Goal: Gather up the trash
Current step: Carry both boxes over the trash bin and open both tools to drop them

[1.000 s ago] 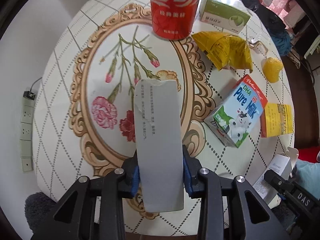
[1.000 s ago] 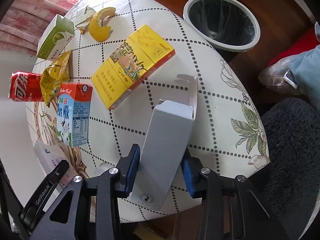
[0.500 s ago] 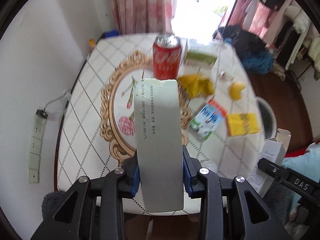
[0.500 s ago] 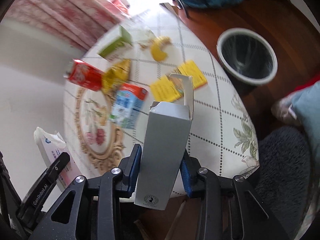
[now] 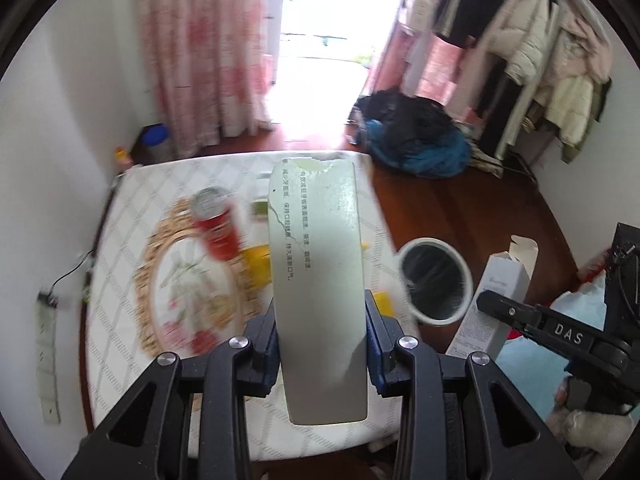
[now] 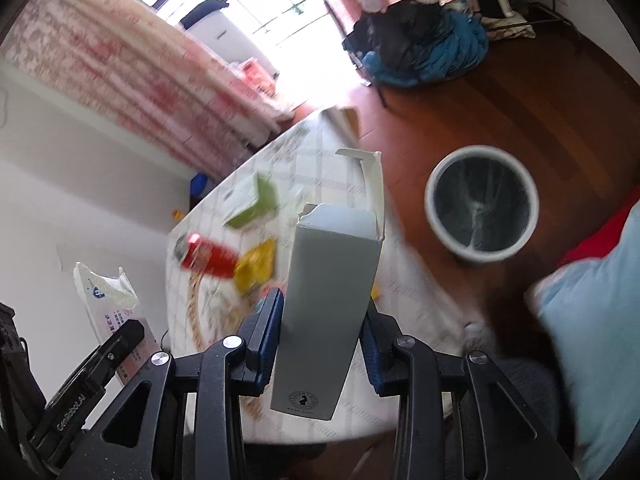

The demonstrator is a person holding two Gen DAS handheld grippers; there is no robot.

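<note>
L gripper [image 5: 322,344] jaws clamp torn pale carton [image 5: 318,280], R gripper [image 6: 322,344] jaws clamp open grey box [image 6: 326,308]; bin [image 6: 482,204] mid-right of frame.

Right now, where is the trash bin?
The trash bin stands on the wooden floor just off the table's right edge. In the right wrist view it sits right of the held box; in the left wrist view, right of centre.

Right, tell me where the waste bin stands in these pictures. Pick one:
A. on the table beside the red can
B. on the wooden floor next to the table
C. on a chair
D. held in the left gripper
B: the white-rimmed waste bin with its dark liner stands on the reddish wooden floor, just off the edge of the table.
</note>
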